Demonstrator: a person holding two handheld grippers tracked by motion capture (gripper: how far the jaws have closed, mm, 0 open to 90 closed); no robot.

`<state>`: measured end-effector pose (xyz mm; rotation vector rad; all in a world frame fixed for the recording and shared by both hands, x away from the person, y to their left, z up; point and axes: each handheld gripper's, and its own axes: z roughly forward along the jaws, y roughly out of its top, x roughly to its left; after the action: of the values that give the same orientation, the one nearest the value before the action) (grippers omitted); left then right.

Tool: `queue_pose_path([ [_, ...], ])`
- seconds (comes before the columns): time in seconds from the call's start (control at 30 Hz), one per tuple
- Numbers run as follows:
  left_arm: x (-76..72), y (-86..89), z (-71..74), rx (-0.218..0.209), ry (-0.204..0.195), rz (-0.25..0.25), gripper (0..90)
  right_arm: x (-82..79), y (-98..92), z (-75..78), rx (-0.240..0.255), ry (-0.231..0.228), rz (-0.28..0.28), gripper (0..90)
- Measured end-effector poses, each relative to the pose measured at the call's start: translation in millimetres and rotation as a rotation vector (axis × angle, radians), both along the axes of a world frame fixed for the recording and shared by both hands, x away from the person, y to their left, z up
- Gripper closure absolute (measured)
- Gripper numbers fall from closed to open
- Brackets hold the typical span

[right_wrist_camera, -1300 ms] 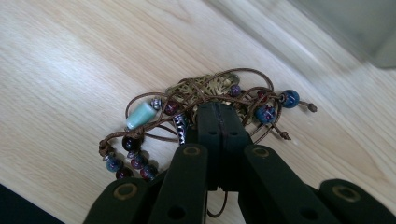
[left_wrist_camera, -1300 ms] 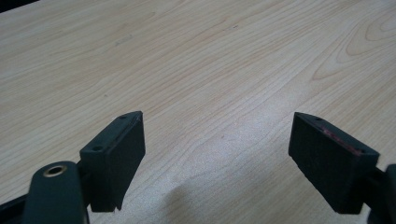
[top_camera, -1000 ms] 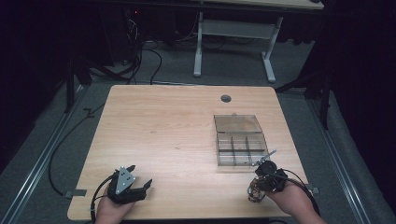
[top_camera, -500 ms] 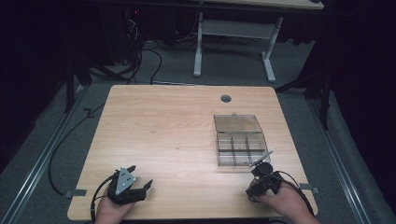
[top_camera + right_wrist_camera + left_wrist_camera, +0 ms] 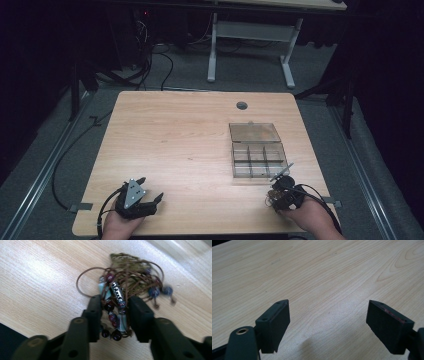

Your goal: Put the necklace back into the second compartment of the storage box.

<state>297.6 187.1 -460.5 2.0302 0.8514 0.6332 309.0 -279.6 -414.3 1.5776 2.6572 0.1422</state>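
High view: right gripper (image 5: pixel 280 191) sits at the bench (image 5: pixel 175 140) front edge, just before the open box (image 5: pixel 259 161); left gripper (image 5: pixel 142 196) idle, jaws open. Right gripper view: jaws, just closing, pinch the beaded cord bundle (image 5: pixel 120 293). Best grip mid-bundle so loops stay clear.

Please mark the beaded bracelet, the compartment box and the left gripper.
beaded bracelet (image 5: pixel 116 293): right gripper view, on the silver patterned bead.
compartment box (image 5: pixel 258 160): high view, on a divider of the open tray.
left gripper (image 5: pixel 328 312): left gripper view, midway between its open jaws.
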Motion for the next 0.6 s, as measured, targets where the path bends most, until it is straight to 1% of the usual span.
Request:
queue_pose_path([
  [0.13,-0.1,0.0,0.0,0.001,-0.001,-0.001,19.5,0.1,-0.2,0.9,-0.002,-0.004,0.027,77.1],
  [0.23,-0.2,0.0,0.0,0.001,-0.001,-0.002,19.5,-0.1,0.1,3.9,-0.009,-0.027,0.043,80.7],
  [0.27,-0.3,-0.1,0.0,0.001,-0.001,-0.002,19.5,0.1,-0.3,5.2,-0.005,-0.029,0.046,81.0],
  [0.47,-0.4,-0.2,0.1,0.004,0.001,-0.004,19.6,-0.1,-2.0,9.8,-0.016,-0.024,0.066,81.1],
  [0.6,-0.4,-0.3,0.1,0.006,0.002,-0.006,19.6,0.0,-5.5,17.1,0.007,-0.030,0.064,81.1],
])
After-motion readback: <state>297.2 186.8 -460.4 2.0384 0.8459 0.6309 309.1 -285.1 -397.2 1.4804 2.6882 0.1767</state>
